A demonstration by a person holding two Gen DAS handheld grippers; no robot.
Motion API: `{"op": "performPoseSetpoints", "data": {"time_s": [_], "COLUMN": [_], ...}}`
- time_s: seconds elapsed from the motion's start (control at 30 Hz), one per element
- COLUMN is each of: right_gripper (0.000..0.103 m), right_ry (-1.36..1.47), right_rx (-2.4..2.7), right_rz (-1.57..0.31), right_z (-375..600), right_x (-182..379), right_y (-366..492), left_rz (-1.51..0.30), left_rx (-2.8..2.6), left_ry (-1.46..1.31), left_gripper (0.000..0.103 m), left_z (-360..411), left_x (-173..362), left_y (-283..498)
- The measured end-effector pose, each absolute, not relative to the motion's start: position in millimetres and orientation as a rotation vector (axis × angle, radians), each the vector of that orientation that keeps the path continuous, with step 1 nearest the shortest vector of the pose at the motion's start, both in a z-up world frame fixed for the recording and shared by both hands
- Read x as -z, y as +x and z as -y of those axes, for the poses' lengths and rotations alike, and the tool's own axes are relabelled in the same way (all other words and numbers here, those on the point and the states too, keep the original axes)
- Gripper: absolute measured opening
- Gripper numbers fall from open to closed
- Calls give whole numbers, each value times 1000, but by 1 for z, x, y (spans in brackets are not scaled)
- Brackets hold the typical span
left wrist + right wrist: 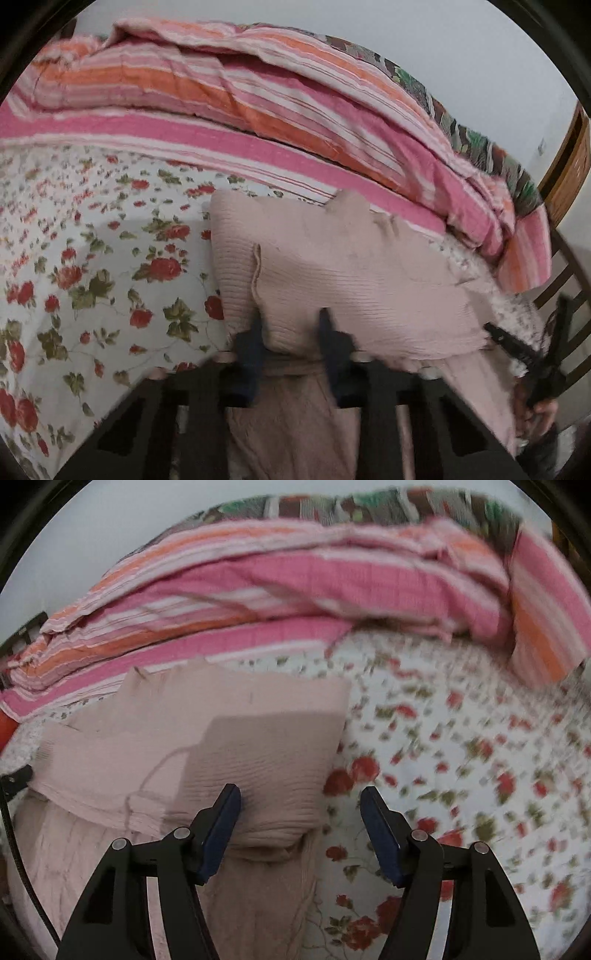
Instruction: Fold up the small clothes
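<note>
A pale pink ribbed knit garment (343, 266) lies on the floral bedsheet (92, 258), partly folded over itself. My left gripper (291, 332) has its two blue fingers apart, with a fold of the knit bunched between them at the near edge. In the right wrist view the same garment (207, 746) lies at the left. My right gripper (300, 812) is wide open and empty above the garment's right corner, its left finger over the cloth. The right gripper also shows at the right edge of the left wrist view (532, 354).
A striped pink and orange quilt (280, 96) is heaped along the far side of the bed, also in the right wrist view (295, 583). The floral sheet (461, 757) stretches right. A wooden chair (569, 166) stands at the far right by the wall.
</note>
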State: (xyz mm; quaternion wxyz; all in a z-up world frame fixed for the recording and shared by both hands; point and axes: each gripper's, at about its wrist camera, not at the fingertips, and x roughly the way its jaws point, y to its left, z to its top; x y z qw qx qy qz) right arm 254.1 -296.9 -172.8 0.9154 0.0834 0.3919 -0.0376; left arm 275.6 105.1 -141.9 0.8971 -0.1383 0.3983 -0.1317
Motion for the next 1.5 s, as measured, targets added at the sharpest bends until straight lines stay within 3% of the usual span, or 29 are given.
{"op": "performPoseSetpoints", "data": {"time_s": [0.03, 0.17, 0.4, 0.5, 0.57, 0.63, 0.77, 1.0, 1.5], "right_gripper": [67, 64, 64, 69, 72, 72, 73, 72, 75], "right_ry": [187, 181, 189, 186, 151, 101, 77, 103, 132], "right_rx": [68, 53, 78, 110, 101, 95, 126, 80, 71], "right_rz": [-806, -759, -807, -798, -785, -774, -713, -832, -828], "right_z": [299, 297, 298, 300, 299, 295, 290, 293, 296], "right_x": [171, 161, 174, 168, 159, 150, 145, 176, 183], "right_y": [253, 246, 255, 252, 250, 250, 250, 264, 263], "left_rz": [-814, -686, -802, -762, -723, -674, -648, -798, -809], "left_rx": [275, 245, 185, 159, 136, 141, 177, 155, 150], "left_ry": [-283, -263, -182, -172, -163, -156, -153, -64, -49], "left_gripper": [7, 7, 12, 24, 47, 57, 57, 57, 63], "left_z": [-104, -107, -103, -107, -108, -107, -93, -71, -69], "left_x": [141, 123, 144, 135, 129, 119, 110, 146, 150], "left_y": [276, 272, 281, 274, 273, 272, 279, 298, 296]}}
